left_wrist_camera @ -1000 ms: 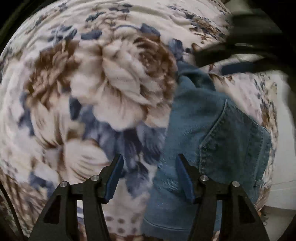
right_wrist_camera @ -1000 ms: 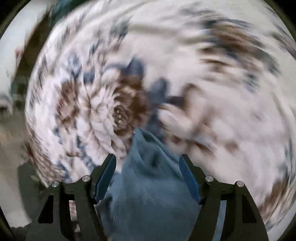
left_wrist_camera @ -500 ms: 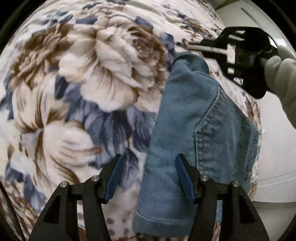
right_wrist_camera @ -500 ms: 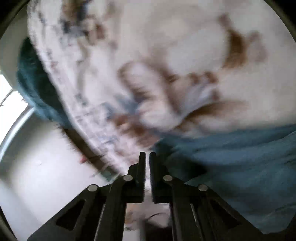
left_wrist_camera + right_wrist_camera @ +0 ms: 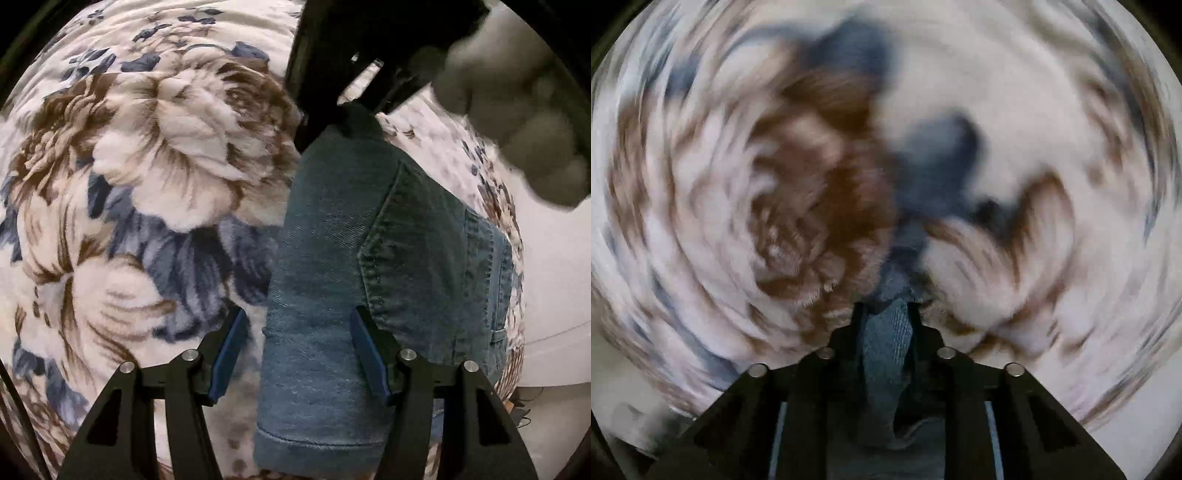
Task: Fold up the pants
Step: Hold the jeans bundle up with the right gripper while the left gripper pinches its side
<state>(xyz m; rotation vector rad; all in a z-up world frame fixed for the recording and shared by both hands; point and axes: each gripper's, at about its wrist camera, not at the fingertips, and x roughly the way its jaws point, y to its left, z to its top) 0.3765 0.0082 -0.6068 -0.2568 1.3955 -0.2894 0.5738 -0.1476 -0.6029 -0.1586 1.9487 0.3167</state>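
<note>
While our right claw (image 5: 886, 314) pinches one corner of the pants (image 5: 354, 280), its jaws easing apart, and our left claw (image 5: 295, 354) stands released above their hem, they lie on the floral blanket (image 5: 155, 177), folded narrow, with more folding left, we judge.

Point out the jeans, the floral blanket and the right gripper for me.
jeans (image 5: 332, 258): left wrist view, folded denim leg.
floral blanket (image 5: 166, 147): left wrist view, big brown-and-white flower.
right gripper (image 5: 886, 314): right wrist view, between fingertips, denim there.

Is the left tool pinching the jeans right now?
No, the left tool hangs open above the jeans, its blue pads clear of the denim.
</note>
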